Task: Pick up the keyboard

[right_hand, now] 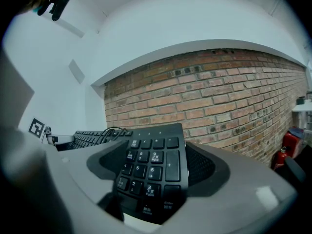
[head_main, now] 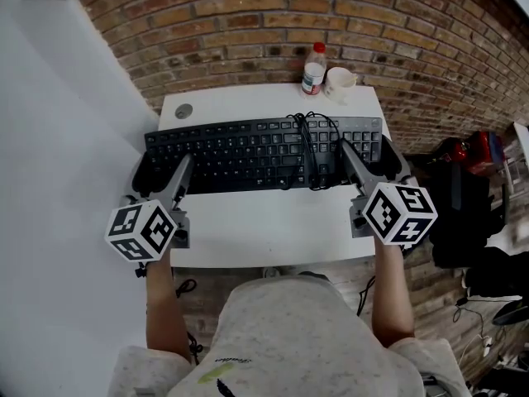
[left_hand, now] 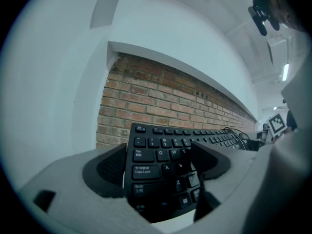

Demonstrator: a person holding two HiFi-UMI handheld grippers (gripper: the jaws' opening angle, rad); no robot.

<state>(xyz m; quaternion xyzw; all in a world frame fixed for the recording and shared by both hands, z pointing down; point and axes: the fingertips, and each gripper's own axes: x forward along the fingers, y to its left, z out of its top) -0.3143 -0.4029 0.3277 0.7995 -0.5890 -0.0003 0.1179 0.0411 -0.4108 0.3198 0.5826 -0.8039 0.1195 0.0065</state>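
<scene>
Resting place of the keyboard (head_main: 248, 151): it lay along the white table (head_main: 264, 234), nearer the far edge, with no gap visible beneath it. A black cable (head_main: 310, 139) was looped over the keys right of the middle.
Long axis: it ran left to right across the person, square to the reach of both grippers.
Left gripper (head_main: 165, 165): its jaws stood apart around the Caps Lock end. The outer pad was just beside the end edge and the inner jaw sat over the letter keys.
Right gripper (head_main: 366, 151): its jaws stood apart likewise around the number-pad end. The outer pad was just beside the end edge and the inner jaw sat over the digit keys.
Grip: neither gripper view showed a pad pressing in, so I judged both unclamped. Light contact at the outer pads could not be ruled out.
Nearer hand: neither, since each was at its own end and about equally far in.
Direction from tool: the keyboard's body lay inward from each gripper, toward the other one.
Stage: the scene fitted a keyboard about to be gripped for lifting, or one set down and released. The pictures did not settle which.
Handling, as a judgement: a long, thin thing held only at its ends would tip if one end rose ahead of the other, and the loose cable could drag.
Behind: a bottle (head_main: 313, 69) and a cup (head_main: 340, 79) stood by the far edge, apart from the keyboard.
</scene>
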